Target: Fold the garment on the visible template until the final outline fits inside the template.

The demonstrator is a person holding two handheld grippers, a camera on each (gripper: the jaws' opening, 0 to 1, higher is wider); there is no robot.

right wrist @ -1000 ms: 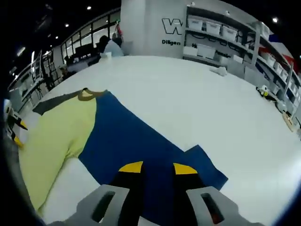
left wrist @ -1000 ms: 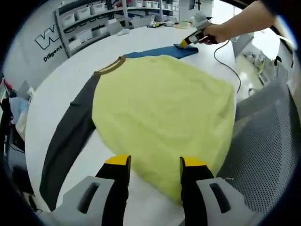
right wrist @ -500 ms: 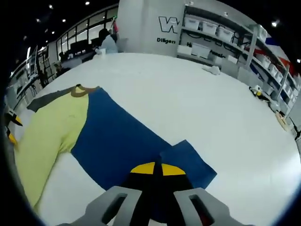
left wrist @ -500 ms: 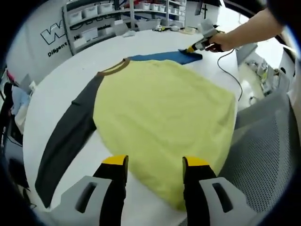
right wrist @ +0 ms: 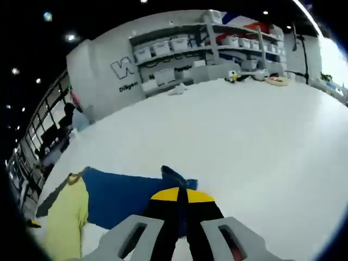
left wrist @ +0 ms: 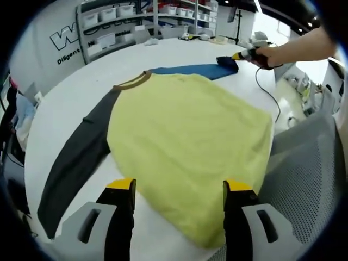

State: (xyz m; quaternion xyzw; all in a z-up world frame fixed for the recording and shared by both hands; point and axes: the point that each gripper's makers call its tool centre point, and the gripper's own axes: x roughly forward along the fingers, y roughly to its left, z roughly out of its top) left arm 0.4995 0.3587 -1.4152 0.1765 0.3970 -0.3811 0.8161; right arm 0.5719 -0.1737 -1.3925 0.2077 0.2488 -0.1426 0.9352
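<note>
A yellow shirt (left wrist: 185, 136) lies flat on the white round table (left wrist: 65, 98), with a brown collar (left wrist: 133, 81), a grey sleeve (left wrist: 76, 157) stretched toward the near left and a blue sleeve (left wrist: 190, 69) at the far side. My left gripper (left wrist: 180, 186) hovers open over the shirt's near hem. At the far right, a hand holds my right gripper (left wrist: 236, 56) on the blue sleeve's end. In the right gripper view, the right gripper (right wrist: 178, 191) is shut on the bunched end of the blue sleeve (right wrist: 119, 198), with the yellow body (right wrist: 65, 228) beyond at the left.
Shelves with white bins (left wrist: 109, 32) line the wall behind the table. A grey mesh chair (left wrist: 304, 185) stands close by the table's right edge, and a black cable (left wrist: 272, 81) trails from the right gripper. Bare white tabletop (right wrist: 244, 141) spreads beyond the blue sleeve.
My right gripper has shut on the end of the blue sleeve and raised it, bunching the cloth. My left gripper's jaws stand a little wider apart.
</note>
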